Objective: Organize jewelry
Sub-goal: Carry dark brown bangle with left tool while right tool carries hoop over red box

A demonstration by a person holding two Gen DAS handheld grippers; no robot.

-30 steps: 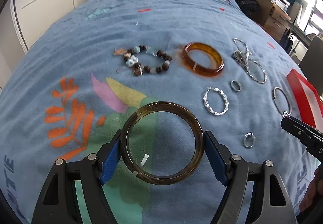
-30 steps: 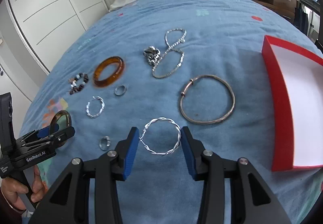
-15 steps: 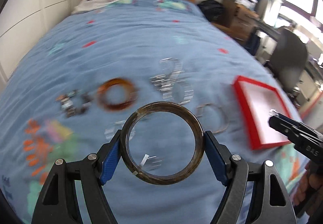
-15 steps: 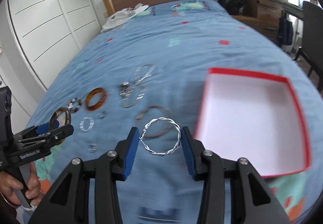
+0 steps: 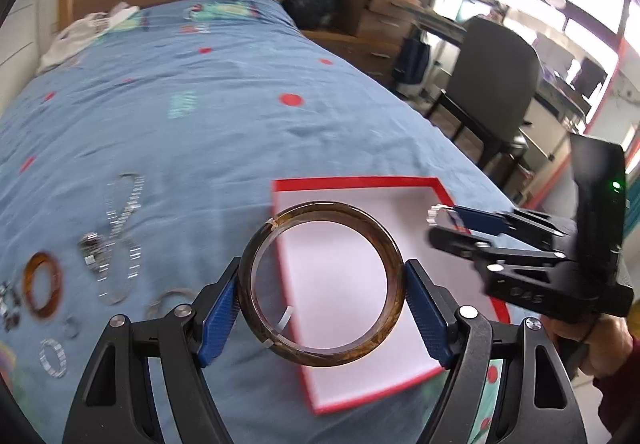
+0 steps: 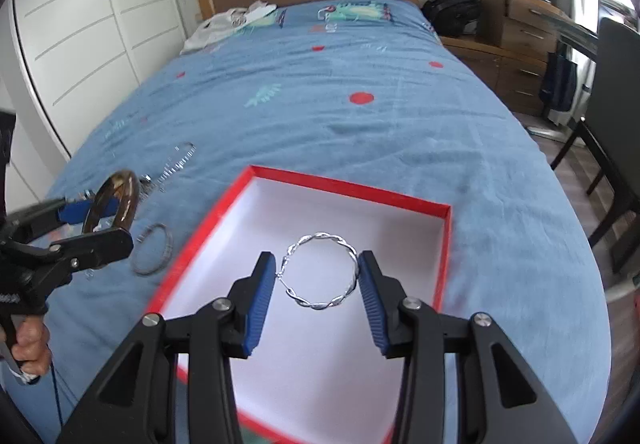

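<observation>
**Two bracelets held over the red box**

Your left gripper [image 5: 322,286] clamps a dark brown bangle [image 5: 256,256] between its blue pads, low in the centre of the left wrist frame, the ring standing face-on and overlapping the left edge of the red box [image 5: 352,181]. Your right gripper [image 6: 318,276] pinches a twisted silver bracelet [image 6: 320,236] by its two sides, low in the centre of the right wrist frame, with the box's white floor [image 6: 320,211] behind it. The box lies on the blue bedspread [image 6: 360,123]. At the lower left of the left wrist frame, blurred, the remaining pieces lie on the spread: an amber bangle [image 5: 42,286], a silver chain [image 5: 120,211] and a small silver ring [image 5: 52,358]. A thin metal bangle [image 6: 154,250] lies just left of the box in the right wrist frame.
</observation>
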